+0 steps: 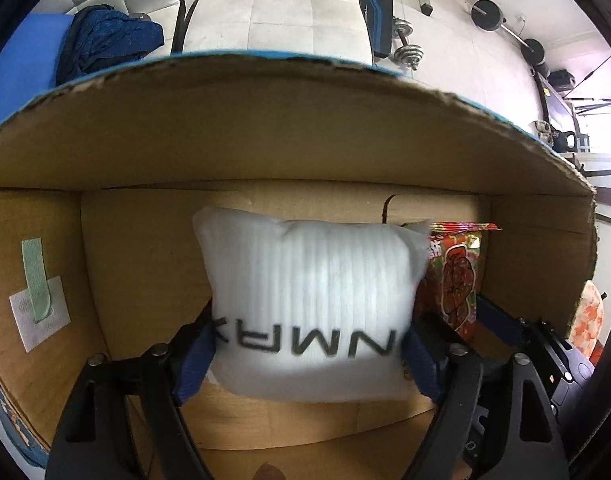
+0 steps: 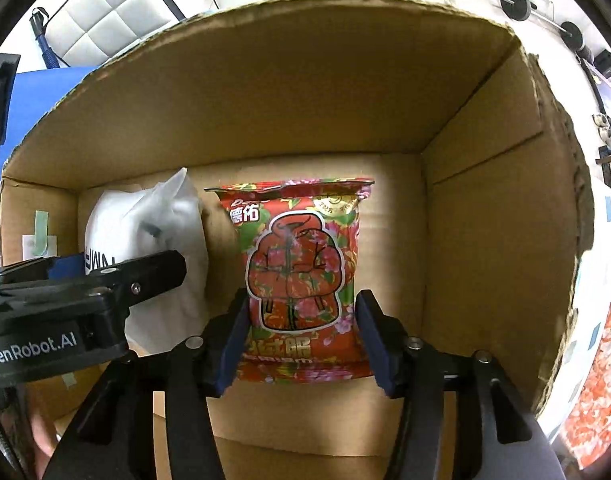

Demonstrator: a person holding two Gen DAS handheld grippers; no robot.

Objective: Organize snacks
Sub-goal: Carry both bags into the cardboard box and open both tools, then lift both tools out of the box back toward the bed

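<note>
Two snack packs inside an open cardboard box [image 2: 297,92]. The red floral snack bag [image 2: 301,276] stands upright toward the far wall of the box, roughly mid-box in the right wrist view. Sealed foil-type pouch, puffed with air: judged light, soft, crushable contents, slick film surface. Best hold is across the lower side edges, gentle squeeze, not on the top crimp.

The white ribbed pack [image 1: 309,300] with black lettering stands just left of the red bag, touching or nearly touching it; in the left wrist view its right edge overlaps the red bag [image 1: 457,276]. It looks pillowy, light and compliant, with a foam-like or frosted wrap, probably less slippery than the foil. It dents at the sides where the pads press.

The right gripper [image 2: 301,336] sits around the lower part of the red bag, blue pads [image 2: 235,336] against both sides of the pouch, jaws about a bag-width apart, closed onto it. Whether the bag rests on the box floor or is lifted cannot be told.

The left gripper [image 1: 309,352] clamps the white pack low down, one pad on each side, jaws held wide by the pack's bulk. Its body shows at the left of the right wrist view [image 2: 85,292].

Green tape strip on a white patch [image 1: 39,296] on the left box wall. Beyond the box: white tiled floor, dumbbells [image 1: 405,44], blue mat [image 1: 29,48].
</note>
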